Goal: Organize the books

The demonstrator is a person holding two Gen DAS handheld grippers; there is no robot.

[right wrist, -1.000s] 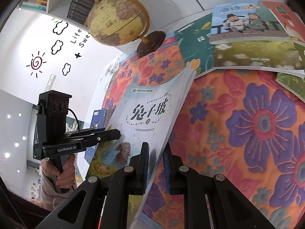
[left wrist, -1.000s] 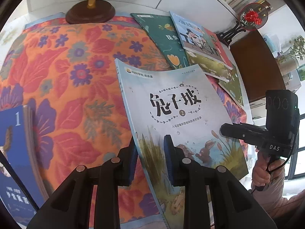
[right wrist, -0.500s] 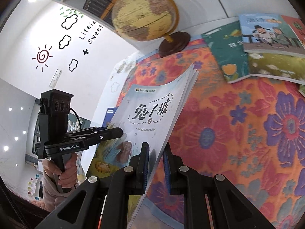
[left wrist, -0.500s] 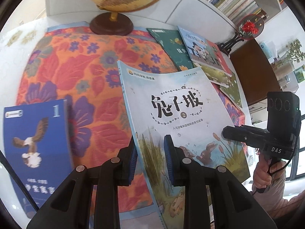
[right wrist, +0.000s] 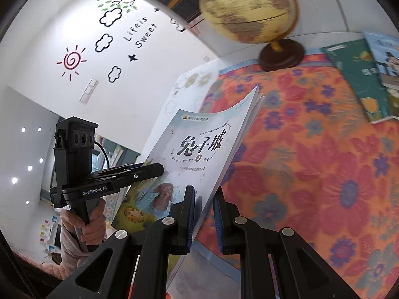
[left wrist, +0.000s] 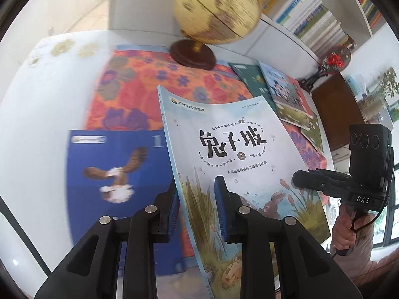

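A pale blue book with a rabbit on its cover hangs tilted above the floral cloth, held from both sides. My left gripper is shut on its lower spine edge. My right gripper is shut on the opposite, open-page edge of the same book. Each gripper shows in the other's view: the right one at the cover's right edge, the left one at its left. A blue book with an eagle lies flat below and to the left.
A globe on a dark wooden base stands at the back of the table. Several books, a green one among them, lie overlapping at the back right. Filled bookshelves rise behind. The white table continues left of the cloth.
Both grippers have carried the rabbit book up and to the left over the cloth. The blue eagle book has come fully into view beneath it, and the globe now fills more of both views.
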